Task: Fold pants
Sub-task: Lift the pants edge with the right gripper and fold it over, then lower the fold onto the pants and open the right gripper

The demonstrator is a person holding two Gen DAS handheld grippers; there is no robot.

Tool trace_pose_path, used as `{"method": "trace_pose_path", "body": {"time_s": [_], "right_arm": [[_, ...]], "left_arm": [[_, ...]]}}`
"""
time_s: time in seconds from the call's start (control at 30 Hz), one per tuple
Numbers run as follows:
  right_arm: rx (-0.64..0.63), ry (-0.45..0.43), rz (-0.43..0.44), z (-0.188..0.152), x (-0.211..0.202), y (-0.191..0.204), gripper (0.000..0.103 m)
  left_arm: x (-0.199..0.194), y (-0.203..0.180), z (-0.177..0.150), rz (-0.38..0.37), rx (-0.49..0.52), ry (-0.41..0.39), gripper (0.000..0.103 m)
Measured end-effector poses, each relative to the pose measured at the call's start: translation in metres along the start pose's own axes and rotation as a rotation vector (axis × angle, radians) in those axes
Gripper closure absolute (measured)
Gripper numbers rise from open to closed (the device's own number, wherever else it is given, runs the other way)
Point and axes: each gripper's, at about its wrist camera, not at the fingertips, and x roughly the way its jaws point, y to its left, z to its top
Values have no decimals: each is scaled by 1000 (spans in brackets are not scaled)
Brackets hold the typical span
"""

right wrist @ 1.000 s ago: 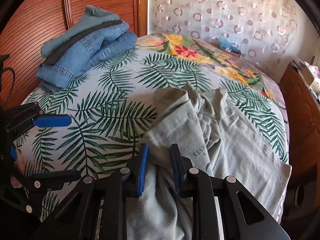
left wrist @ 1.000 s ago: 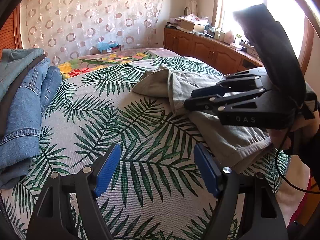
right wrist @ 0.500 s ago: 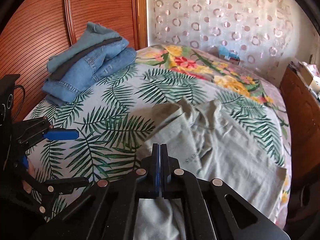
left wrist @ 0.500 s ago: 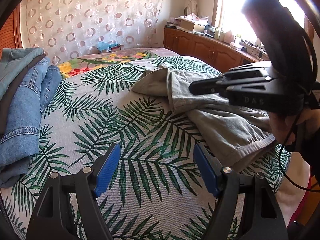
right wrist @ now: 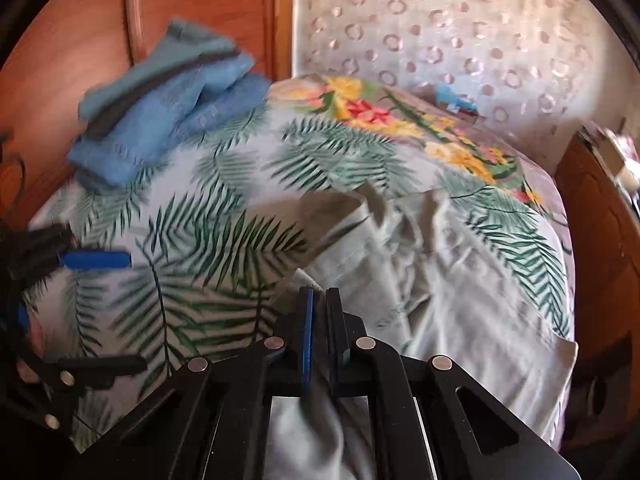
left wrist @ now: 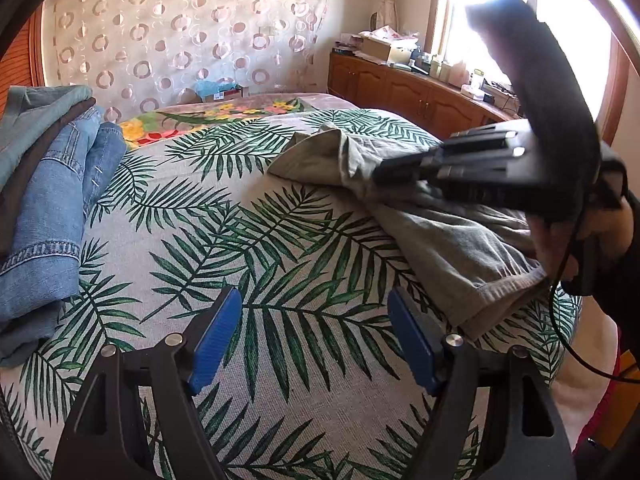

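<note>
Grey-green pants (left wrist: 448,236) lie crumpled on the right side of the palm-leaf bedspread (left wrist: 256,240). They also show in the right wrist view (right wrist: 440,280). My right gripper (right wrist: 318,304) is shut on a fold of the pants near their near edge and lifts it slightly. In the left wrist view it (left wrist: 384,174) shows from the side over the pants. My left gripper (left wrist: 314,320) is open and empty, low over the bedspread to the left of the pants. It also shows at the left of the right wrist view (right wrist: 92,308).
A stack of folded jeans (left wrist: 44,200) lies at the bed's left edge, against the wooden headboard (right wrist: 80,40). A wooden cabinet (left wrist: 420,96) with clutter stands under the window. A patterned curtain (left wrist: 180,32) hangs behind the bed.
My right gripper closed on the pants fabric and has moved up and back with it. My left gripper has stayed open and nearly still.
</note>
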Motion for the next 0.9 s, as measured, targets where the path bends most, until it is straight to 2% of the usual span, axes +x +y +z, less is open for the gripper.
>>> {"method": "trace_pose_path", "body": {"time_s": [0.27,0.63,0.9], "right_arm": [[31,-38,-55,-3,-15,-16,101],[178,-80,-206,-12,-33,-80,101],[271,-29,-311,-17,-17,-111,101]], "left_arm": [[2,-9,2,-7,20,4,27],[4,-15,3,-9,35,8,27],[4,-17,2,-10,38,9,27]]}}
